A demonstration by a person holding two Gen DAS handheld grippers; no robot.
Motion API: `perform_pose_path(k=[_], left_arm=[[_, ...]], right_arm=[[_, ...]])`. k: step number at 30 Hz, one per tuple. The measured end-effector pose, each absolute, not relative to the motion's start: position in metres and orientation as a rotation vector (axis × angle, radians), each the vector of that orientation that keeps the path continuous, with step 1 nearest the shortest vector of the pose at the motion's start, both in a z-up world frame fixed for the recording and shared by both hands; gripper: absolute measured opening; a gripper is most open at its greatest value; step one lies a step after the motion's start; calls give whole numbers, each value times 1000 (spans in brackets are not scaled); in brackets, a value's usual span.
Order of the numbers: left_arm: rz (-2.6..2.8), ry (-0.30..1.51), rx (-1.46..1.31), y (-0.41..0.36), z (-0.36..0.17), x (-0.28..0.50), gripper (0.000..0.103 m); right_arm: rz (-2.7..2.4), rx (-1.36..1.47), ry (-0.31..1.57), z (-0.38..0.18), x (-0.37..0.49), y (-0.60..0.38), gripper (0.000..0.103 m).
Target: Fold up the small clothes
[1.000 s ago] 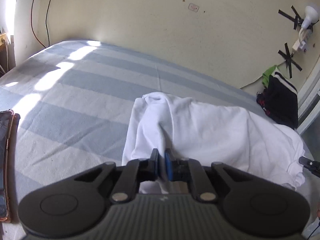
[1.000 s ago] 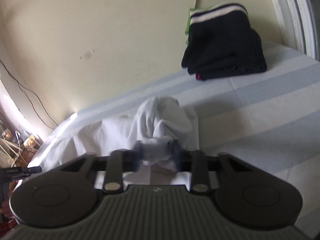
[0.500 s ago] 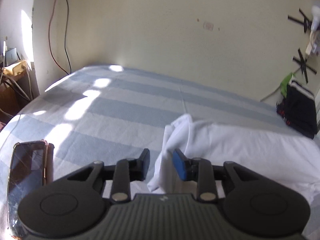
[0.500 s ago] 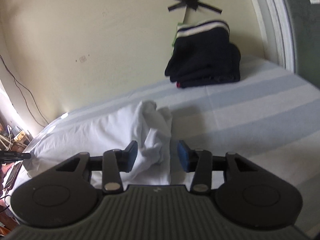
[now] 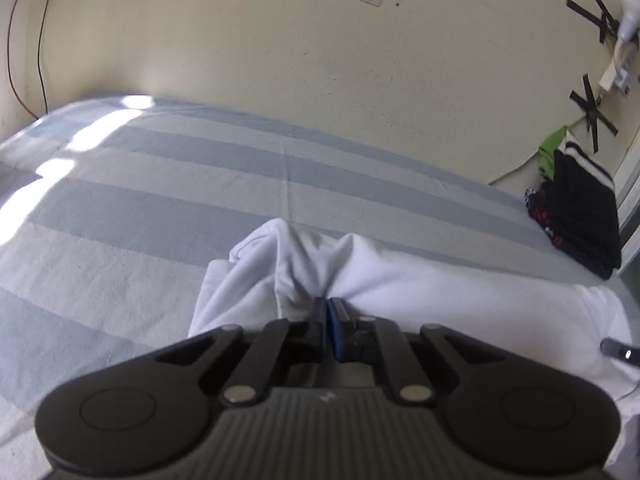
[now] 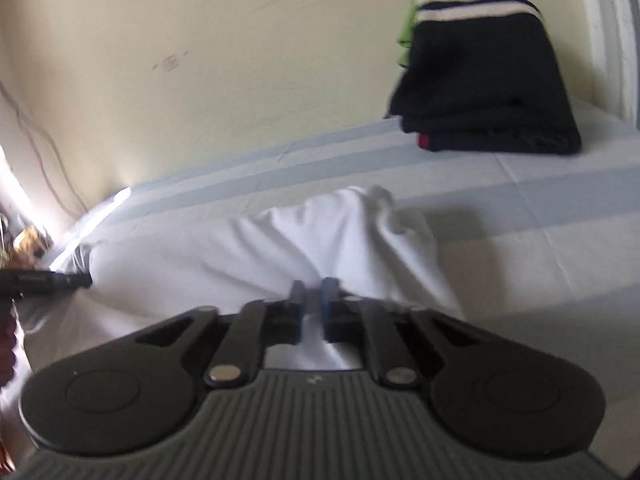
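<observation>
A white garment (image 5: 420, 292) lies stretched across the striped bed and also shows in the right wrist view (image 6: 248, 248). My left gripper (image 5: 328, 310) is shut on a bunched fold at the garment's left end. My right gripper (image 6: 314, 296) is closed on a fold at its right end, with a narrow gap of white cloth between the pads. The tip of the right gripper (image 5: 618, 350) shows at the right edge of the left wrist view, and the left gripper's tip (image 6: 44, 280) shows at the left edge of the right wrist view.
The bed (image 5: 160, 200) has a blue and white striped cover and meets a cream wall (image 5: 320, 60). A stack of folded dark clothes (image 5: 576, 224) sits at the bed's far right corner, also in the right wrist view (image 6: 484, 92). Cables hang at the left wall.
Half a second ago both grippers were open around the cloth. Now both have closed on the white garment's ends, and both cameras sit lower and nearer the bed.
</observation>
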State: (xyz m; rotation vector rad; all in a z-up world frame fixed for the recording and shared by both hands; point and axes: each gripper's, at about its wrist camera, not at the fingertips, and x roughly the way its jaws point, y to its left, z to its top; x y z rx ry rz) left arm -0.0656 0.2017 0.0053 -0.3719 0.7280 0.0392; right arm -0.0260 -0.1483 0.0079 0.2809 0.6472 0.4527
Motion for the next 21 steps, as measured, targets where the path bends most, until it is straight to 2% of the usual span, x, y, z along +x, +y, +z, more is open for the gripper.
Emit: perform_pose_path(k=[3, 5, 6, 7, 9, 13, 16, 18, 20, 21], left_arm=[[35, 742, -402, 204, 9, -69, 6], [25, 725, -408, 202, 16, -86, 9], [-4, 694, -420, 199, 21, -96, 10], [-45, 661, -427, 195, 27, -107, 12], [-103, 629, -414, 181, 33, -119, 16], [-216, 688, -293, 134, 29, -126, 18], [-252, 715, -206, 116, 23, -143, 18], [-270, 707, -194, 116, 24, -159, 25], [-262, 699, -191, 120, 25, -174, 54], [-259, 694, -189, 120, 25, -179, 59]], right_arm=[[451, 382, 654, 6, -42, -176, 1], [450, 336, 639, 14, -58, -178, 7], [451, 315, 623, 20, -65, -177, 15], [463, 290, 599, 27, -72, -172, 29], [530, 251, 555, 38, -81, -157, 36], [686, 177, 571, 41, -76, -99, 36], [771, 144, 653, 28, -73, -63, 36], [842, 99, 652, 24, -88, -51, 36], [881, 34, 644, 23, -98, -45, 41], [887, 13, 649, 21, -101, -44, 46]])
